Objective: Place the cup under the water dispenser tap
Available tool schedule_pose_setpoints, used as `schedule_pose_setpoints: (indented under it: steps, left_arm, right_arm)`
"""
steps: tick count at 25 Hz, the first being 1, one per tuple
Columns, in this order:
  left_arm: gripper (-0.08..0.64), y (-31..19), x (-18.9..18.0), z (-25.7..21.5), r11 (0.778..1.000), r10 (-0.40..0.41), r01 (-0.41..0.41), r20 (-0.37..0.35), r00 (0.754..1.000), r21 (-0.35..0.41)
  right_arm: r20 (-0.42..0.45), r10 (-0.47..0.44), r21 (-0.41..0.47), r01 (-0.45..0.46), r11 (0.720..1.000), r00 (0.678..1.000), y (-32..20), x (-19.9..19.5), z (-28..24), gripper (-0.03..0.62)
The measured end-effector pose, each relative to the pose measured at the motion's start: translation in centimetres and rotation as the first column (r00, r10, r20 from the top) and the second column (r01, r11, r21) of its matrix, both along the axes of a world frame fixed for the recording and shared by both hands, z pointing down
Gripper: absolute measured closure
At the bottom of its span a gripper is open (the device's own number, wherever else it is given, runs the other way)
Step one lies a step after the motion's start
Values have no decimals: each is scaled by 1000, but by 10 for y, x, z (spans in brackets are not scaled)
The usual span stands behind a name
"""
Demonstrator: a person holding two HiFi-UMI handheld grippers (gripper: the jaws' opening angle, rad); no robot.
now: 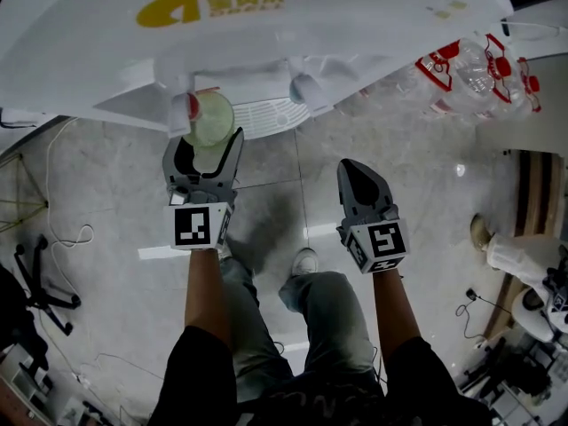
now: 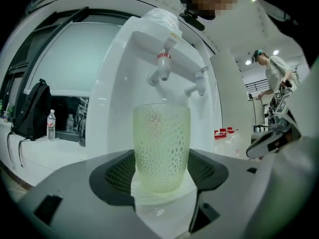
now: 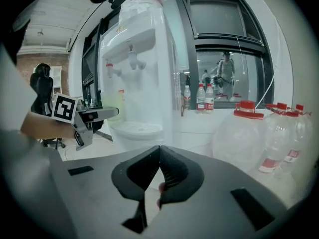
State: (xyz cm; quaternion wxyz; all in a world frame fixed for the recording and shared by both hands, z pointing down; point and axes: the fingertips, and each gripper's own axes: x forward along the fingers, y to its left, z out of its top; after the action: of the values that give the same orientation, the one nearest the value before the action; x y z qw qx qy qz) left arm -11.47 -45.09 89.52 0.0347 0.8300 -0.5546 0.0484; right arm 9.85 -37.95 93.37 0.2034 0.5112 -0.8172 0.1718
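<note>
Two jaws of the left gripper (image 1: pixel 209 145) clamp the cup (image 2: pixel 160 146) by its lower sides and hold it upright in front of the dispenser (image 2: pixel 117 93), with the red tap (image 2: pixel 163 66) above and just behind its rim. Pale green and translucent, the cup has a wall covered in small honeycomb dimples and a smoother band at the rim. The right gripper (image 3: pixel 159 151) hangs off to the right, its jaws pressed together on nothing.

Pale green dimpled cup (image 2: pixel 161 148), white dispenser (image 2: pixel 149 73)
</note>
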Motion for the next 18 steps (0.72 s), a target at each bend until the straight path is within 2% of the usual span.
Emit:
schedule_pose_setpoints:
  steps: [10,18]
  left_arm:
    - [225,-7,-3,17,999,-7,10,62,998,-50]
    - [225,-4,-1,30,996,8,-1,79,997,-92]
  right_arm:
    - [11,12,-25,-12,1000,1000,-2,2,12,577]
    - [10,22,-39,-22,999,1000,-2,6,18,577]
